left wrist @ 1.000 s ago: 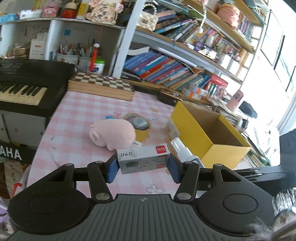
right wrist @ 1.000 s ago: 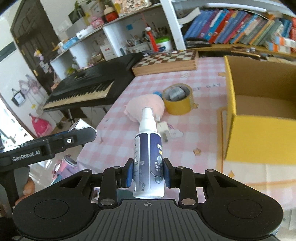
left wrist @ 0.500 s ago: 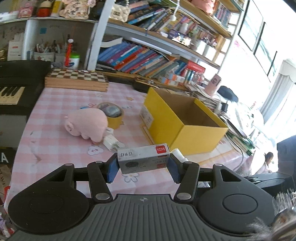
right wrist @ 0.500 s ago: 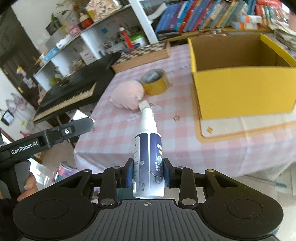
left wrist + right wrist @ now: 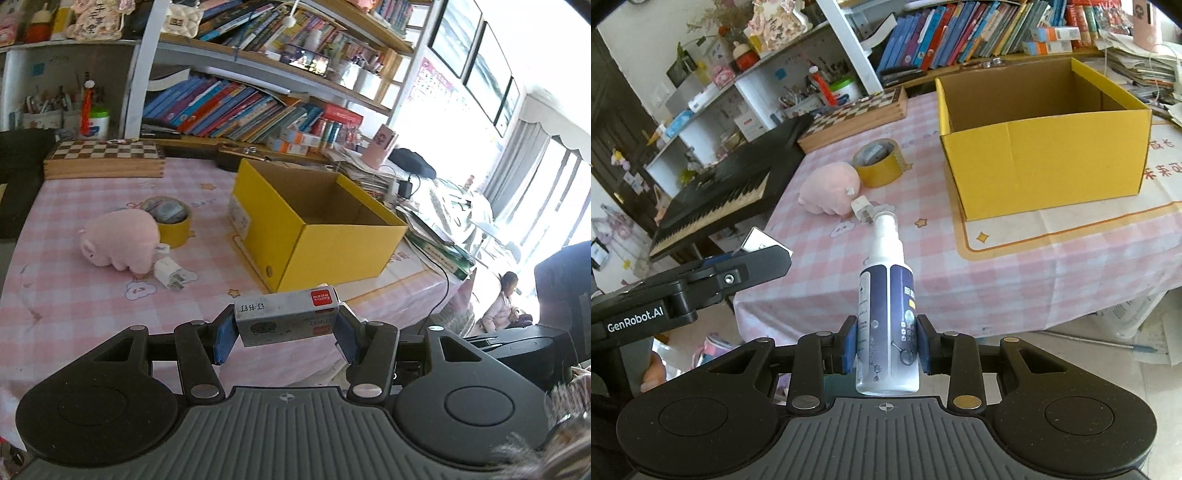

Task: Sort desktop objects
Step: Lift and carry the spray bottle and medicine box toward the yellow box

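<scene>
The right claw point(image 5: 886, 349) is gripping a spray bottle point(image 5: 888, 325) between its blue pads, the nozzle pointing away toward the table point(image 5: 960, 266). On the pink checked cloth, a yellow box point(image 5: 1041, 162) is sitting open at the far right. To its left a roll of tape point(image 5: 879, 162) is lying just beside a pink plush pig point(image 5: 829, 190), with a white plug point(image 5: 862, 208) near the pig. A chessboard point(image 5: 855, 118) is resting farther back, and a keyboard point(image 5: 727, 188) is standing left of the table. The left claw point(image 5: 701, 284) is showing at the near left.
</scene>
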